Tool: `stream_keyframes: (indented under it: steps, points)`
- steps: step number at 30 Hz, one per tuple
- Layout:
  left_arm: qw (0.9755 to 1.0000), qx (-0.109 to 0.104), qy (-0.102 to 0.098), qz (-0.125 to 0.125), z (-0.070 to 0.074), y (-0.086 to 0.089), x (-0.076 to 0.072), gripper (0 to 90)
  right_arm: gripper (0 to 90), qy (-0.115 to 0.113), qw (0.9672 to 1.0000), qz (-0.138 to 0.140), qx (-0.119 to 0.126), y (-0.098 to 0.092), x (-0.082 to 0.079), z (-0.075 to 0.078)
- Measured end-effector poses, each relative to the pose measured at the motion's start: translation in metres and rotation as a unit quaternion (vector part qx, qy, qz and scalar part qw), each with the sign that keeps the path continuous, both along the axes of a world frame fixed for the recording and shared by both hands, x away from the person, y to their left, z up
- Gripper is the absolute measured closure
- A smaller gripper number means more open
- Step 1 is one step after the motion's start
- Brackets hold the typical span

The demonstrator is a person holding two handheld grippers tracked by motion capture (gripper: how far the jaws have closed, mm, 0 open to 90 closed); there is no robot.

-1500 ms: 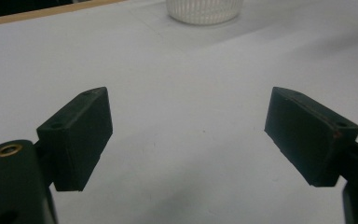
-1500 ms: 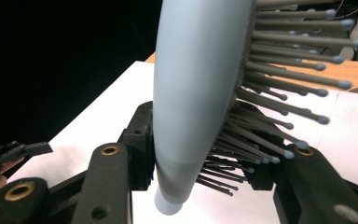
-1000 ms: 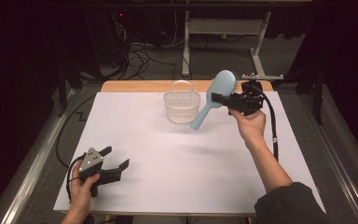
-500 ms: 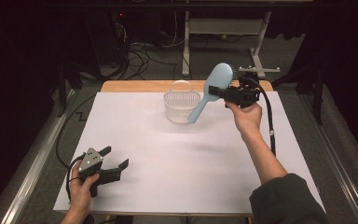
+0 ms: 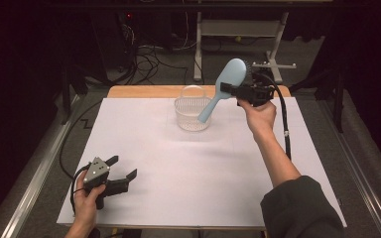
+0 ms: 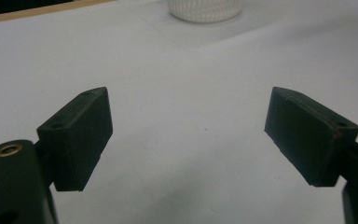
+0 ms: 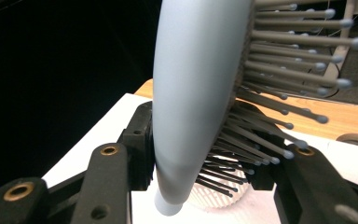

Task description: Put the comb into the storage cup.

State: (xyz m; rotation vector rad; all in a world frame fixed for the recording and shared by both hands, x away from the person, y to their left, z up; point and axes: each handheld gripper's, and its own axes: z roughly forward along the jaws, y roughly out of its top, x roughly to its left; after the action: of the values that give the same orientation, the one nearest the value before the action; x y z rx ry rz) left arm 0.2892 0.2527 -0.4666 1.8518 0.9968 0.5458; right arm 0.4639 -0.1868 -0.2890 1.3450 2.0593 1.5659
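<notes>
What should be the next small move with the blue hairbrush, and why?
Probably lower it: the right gripper grips the hairbrush near its head, handle end hanging just above the white basket, so easing down would slide the handle inside.

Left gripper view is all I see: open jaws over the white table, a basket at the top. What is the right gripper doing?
Observer: The right gripper is shut on a light blue hairbrush, held in the air.
Operator: Where over the table?
Observer: Its handle end points down at the clear basket.
Operator: How is it gripped?
Observer: One jaw presses the smooth back, the other the bristles.
</notes>
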Motion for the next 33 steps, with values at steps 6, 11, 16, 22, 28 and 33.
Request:
stream_keyframes:
  steps: [6,11,16,22,28,33]
  points:
    - [1.0000,0.000,0.000,0.001,0.000,0.000,0.000,15.9,53.9,-0.008,0.9999,-0.009,-0.008,0.006,0.004,0.003]
    - [1.0000,-0.001,0.000,0.001,0.000,0.000,0.000,15.9,53.7,-0.010,0.9998,-0.018,-0.006,0.011,0.011,0.004]
    - [1.0000,-0.003,0.000,-0.001,0.000,0.000,0.000,15.9,53.3,-0.015,0.9994,-0.031,0.001,0.015,0.017,0.003]
    - [1.0000,-0.005,0.001,-0.001,-0.001,0.000,0.000,15.9,53.2,-0.016,0.9988,-0.044,-0.010,0.021,0.023,0.000]
    - [1.0000,-0.002,0.002,-0.005,-0.001,-0.001,0.000,15.9,53.1,-0.016,0.9986,-0.048,-0.019,0.028,0.030,-0.007]
    - [1.0000,-0.004,0.002,-0.003,-0.001,-0.002,0.000,15.9,52.9,-0.011,0.9982,-0.053,-0.026,0.033,0.036,-0.015]
